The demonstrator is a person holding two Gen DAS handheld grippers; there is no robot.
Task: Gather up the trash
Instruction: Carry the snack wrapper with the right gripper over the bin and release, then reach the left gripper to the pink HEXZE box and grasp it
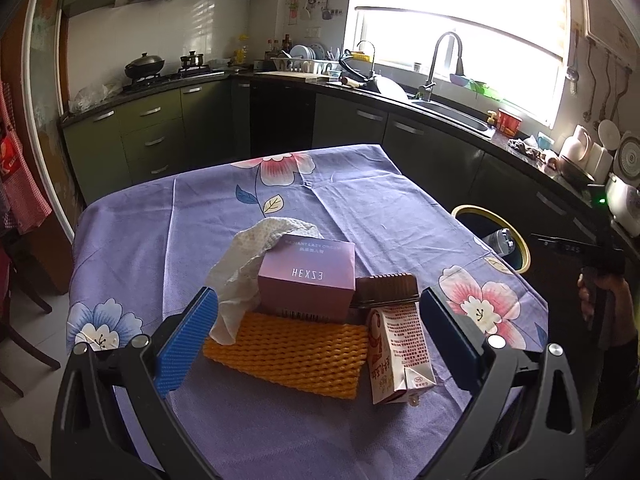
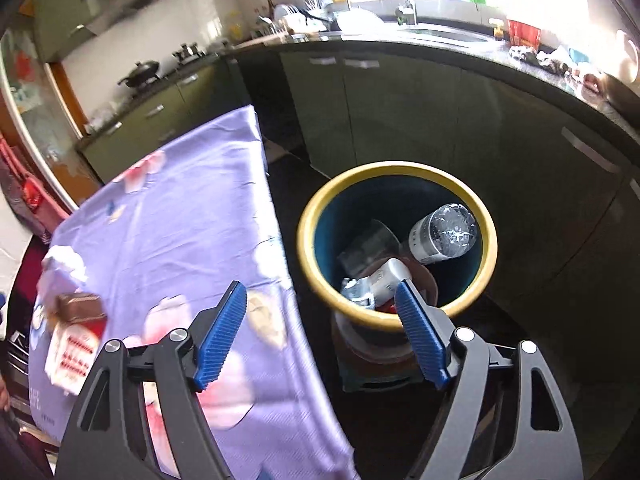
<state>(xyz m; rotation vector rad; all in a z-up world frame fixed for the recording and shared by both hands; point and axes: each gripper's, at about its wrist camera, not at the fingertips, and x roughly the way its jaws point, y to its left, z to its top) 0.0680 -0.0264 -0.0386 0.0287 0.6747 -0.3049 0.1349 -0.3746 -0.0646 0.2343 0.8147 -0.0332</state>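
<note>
Tongs both gape wide, holding nothing: my left tongs face five scraps on the bench, my right tongs one bin

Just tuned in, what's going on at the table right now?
Trash collection is midway. The left gripper hangs open over the pile on the table: pink box, tissue, orange foam net, milk carton. The right gripper is open and empty by the yellow-rimmed bin, which already holds a plastic bottle and other trash.
</note>
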